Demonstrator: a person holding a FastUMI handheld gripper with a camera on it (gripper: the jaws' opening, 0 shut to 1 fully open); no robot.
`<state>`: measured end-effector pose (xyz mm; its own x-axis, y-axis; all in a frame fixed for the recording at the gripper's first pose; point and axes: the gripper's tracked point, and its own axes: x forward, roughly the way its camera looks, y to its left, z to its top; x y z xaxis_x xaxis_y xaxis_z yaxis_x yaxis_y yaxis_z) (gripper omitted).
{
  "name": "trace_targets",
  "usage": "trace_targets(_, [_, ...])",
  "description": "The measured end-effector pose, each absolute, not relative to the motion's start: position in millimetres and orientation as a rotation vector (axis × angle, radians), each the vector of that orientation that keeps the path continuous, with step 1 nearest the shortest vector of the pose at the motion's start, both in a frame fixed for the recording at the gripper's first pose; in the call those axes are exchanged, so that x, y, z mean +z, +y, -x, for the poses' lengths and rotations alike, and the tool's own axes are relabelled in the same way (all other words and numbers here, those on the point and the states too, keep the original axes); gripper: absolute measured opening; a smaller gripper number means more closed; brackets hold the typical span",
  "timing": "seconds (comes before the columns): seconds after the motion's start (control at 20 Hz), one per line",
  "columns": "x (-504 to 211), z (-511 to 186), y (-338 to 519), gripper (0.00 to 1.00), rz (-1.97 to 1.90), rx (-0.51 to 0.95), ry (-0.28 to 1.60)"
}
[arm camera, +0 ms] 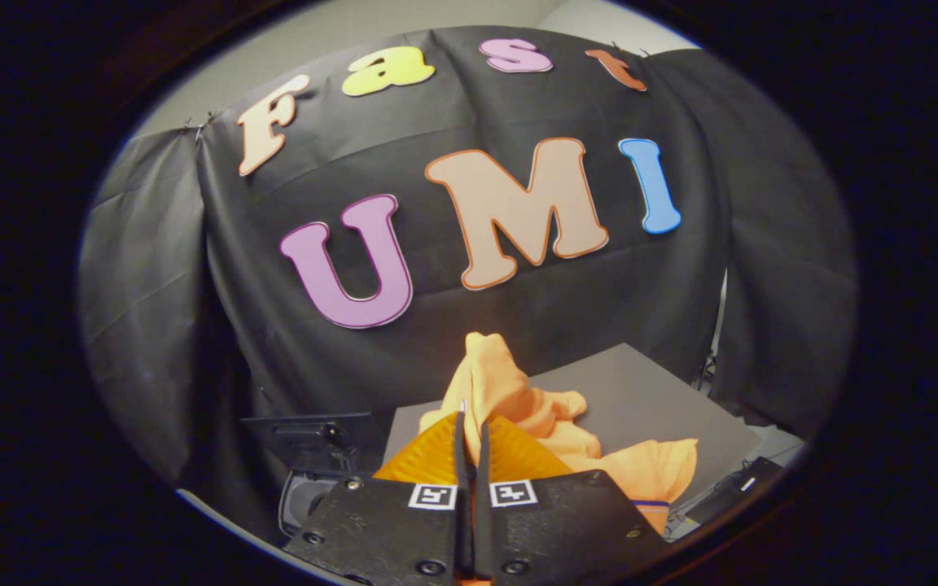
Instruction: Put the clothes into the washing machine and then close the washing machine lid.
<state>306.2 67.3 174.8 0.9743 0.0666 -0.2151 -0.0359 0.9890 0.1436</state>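
**Ana:** While the hand-held gripper (473, 431) points toward the booth's black cloth wall (216, 268), what are its two fingers doing?

**Ben:** They stand pressed nearly together, with only a thin slit between them, and a fold of the soft orange cloth garment (518, 399) is pinched in that slit. Both fingers bear on the fabric, so the gripper is clenched on the garment.

**Ana:** Where does the rest of the garment sit?

**Ben:** It rises in a crumpled peak just beyond the fingertips, then spills to the right of the fingers, where a loose flap hangs beside the right finger's housing. A thin dark stripe shows near the lower hem of that flap.

**Ana:** What lies under it?

**Ben:** Behind and below the garment there is a flat dark grey board (640, 391), tilted in this view. Whether the cloth rests on it or hangs above it, I cannot tell.

**Ana:** And the washing machine?

**Ben:** To the left of the fingers and lower down I see a dark raised lid-like panel (314, 439) with a pale rounded opening (302, 496) beneath it. It stands apart from the garment.

**Ana:** Anything else?

**Ben:** A dark cable runs along the pale surface at the far right.
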Motion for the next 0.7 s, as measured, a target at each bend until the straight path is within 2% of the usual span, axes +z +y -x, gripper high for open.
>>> trace_targets(0.25, [191, -297, 129, 0.01, 0.000, 0.111, 0.145])
trace_targets(0.7, [192, -284, 249, 0.01, -0.021, 0.225, 0.036])
